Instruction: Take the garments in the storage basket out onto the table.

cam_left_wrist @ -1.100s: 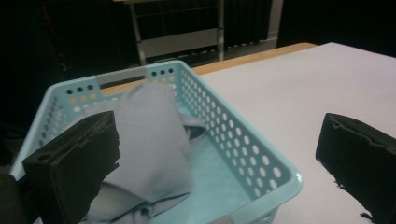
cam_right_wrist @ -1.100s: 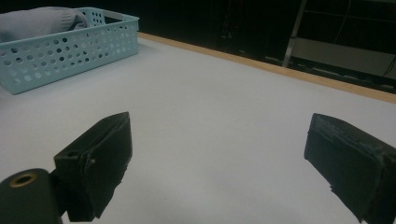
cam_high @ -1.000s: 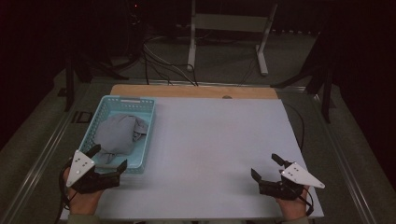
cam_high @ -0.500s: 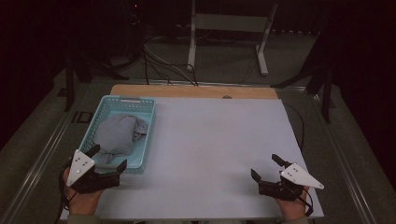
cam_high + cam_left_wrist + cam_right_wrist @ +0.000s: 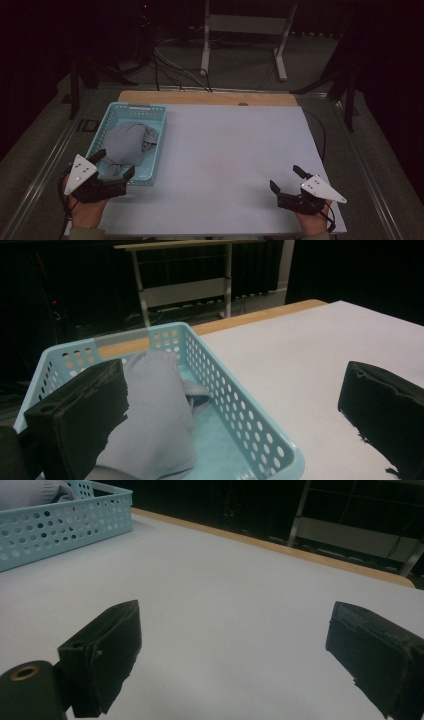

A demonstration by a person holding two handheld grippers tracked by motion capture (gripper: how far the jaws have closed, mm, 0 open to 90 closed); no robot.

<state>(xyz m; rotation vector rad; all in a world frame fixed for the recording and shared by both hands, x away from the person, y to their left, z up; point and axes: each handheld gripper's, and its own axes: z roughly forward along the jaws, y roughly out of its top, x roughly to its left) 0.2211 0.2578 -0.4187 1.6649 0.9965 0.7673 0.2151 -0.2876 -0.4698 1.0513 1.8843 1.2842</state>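
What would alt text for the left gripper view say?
A crumpled grey cloth lies in a light blue perforated plastic basket on a white table, seen between the open black jaws of the left gripper. One jaw stands over the basket, the other over bare table beside it.

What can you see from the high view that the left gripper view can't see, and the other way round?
High view: both hands, the right gripper open on the bare white table, and the left gripper from above.
Left gripper view: the round holes in the basket wall, close up.
Both: the blue basket with the grey cloth inside.
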